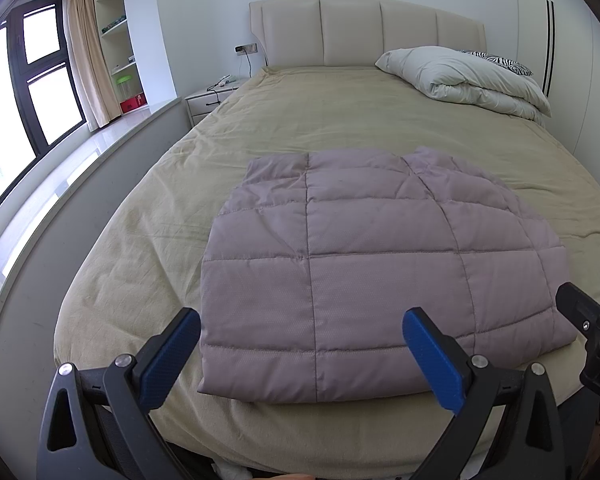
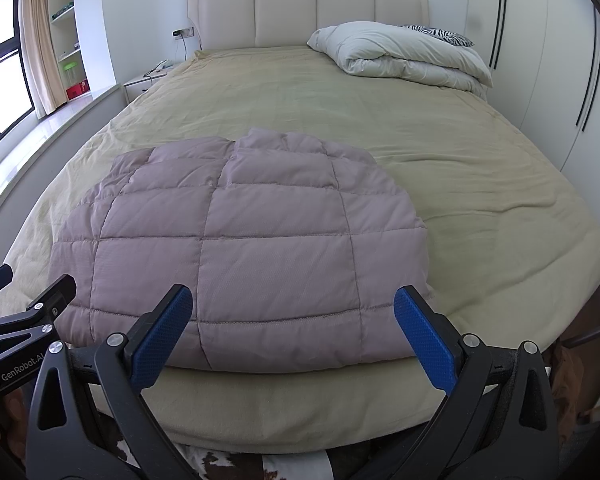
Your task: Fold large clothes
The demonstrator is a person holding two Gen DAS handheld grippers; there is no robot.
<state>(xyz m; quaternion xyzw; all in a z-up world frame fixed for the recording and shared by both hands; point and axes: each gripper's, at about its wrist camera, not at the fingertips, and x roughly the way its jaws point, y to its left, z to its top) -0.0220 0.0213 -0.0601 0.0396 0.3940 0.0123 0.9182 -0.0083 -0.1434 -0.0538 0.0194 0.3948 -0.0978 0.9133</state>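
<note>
The left gripper [image 1: 302,350], black-framed with blue textured pads, has its fingers spread wide apart and grasps nothing; it hangs above the near edge of the bed, its pads framing the front edge of the garment without touching it. The right gripper [image 2: 292,326], of the same black and blue build, is likewise fully released, its two fingers set wide on either side of the garment's near right part, with no cloth between the pads. Each gripper shows at the edge of the other's view, so the two sit side by side at the foot of the bed.

The dusty mauve quilted puffer garment [image 1: 340,264] lies folded into a thick, roughly rectangular bundle on the near half of the beige bedspread [image 1: 320,120], its front fold running just behind the bed's foot edge. Stitched seams divide its surface into large padded squares. The near edge is smooth and rounded, while the far edge is uneven, with a small bump of fabric rising at the back. In the right wrist view the right side of the bundle shows stacked layers.

A folded white duvet [image 1: 468,76] sits at the far right by the cream padded headboard [image 1: 364,28], well apart from the garment, with a zebra-patterned pillow [image 1: 500,62] behind it.
</note>
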